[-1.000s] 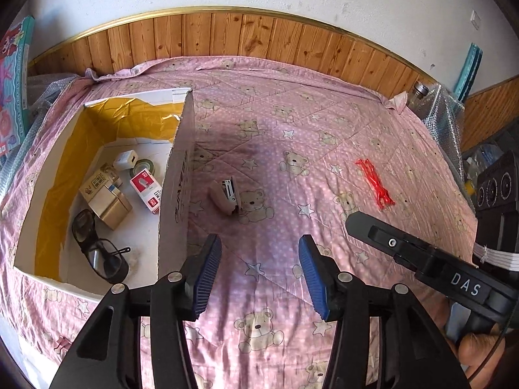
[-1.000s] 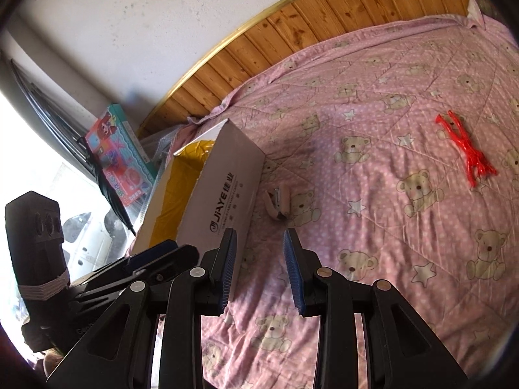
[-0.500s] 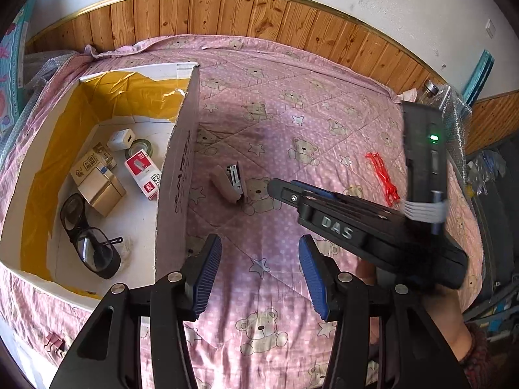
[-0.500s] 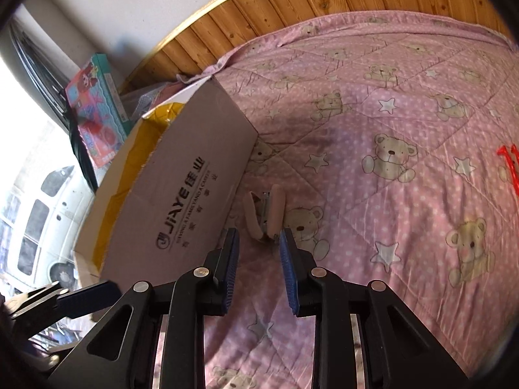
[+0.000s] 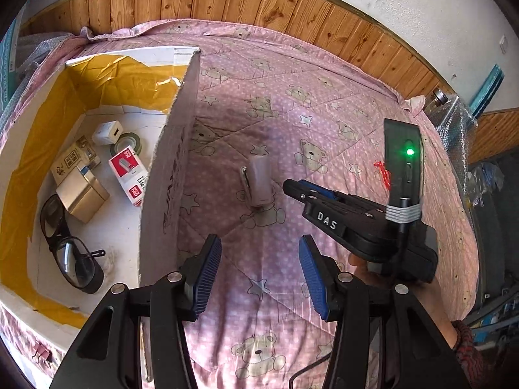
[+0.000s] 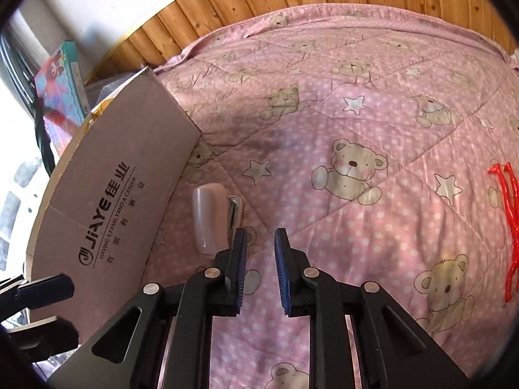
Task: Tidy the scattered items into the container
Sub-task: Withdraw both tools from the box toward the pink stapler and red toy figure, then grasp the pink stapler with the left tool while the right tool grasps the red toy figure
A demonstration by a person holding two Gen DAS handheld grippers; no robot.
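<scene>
A pale pink stapler (image 5: 258, 183) (image 6: 211, 218) lies on the pink bear-print quilt, close to the cardboard box (image 5: 168, 175) (image 6: 113, 201). My right gripper (image 6: 261, 243) (image 5: 292, 189) is open, its tips low over the quilt just right of the stapler, nothing between them. My left gripper (image 5: 259, 269) hangs open and empty nearer the front, beside the box wall. A red plastic item (image 6: 507, 223) (image 5: 382, 171) lies farther right on the quilt. Inside the box sit safety glasses (image 5: 69, 249), a red-and-white staple box (image 5: 129, 171), small cartons (image 5: 79, 191), a tape roll and a white cube.
The quilt (image 5: 292, 113) covers the surface up to a wooden wall panel (image 5: 227, 3) at the back. Bubble wrap and a jar (image 5: 451, 113) sit at the far right corner. A colourful flat box (image 6: 61, 74) leans behind the cardboard box. A hand (image 5: 373, 269) holds the right gripper.
My right gripper has swung in from the right and come down close beside the stapler. The left gripper has shifted slightly, staying open. The stapler has rolled onto another side.
</scene>
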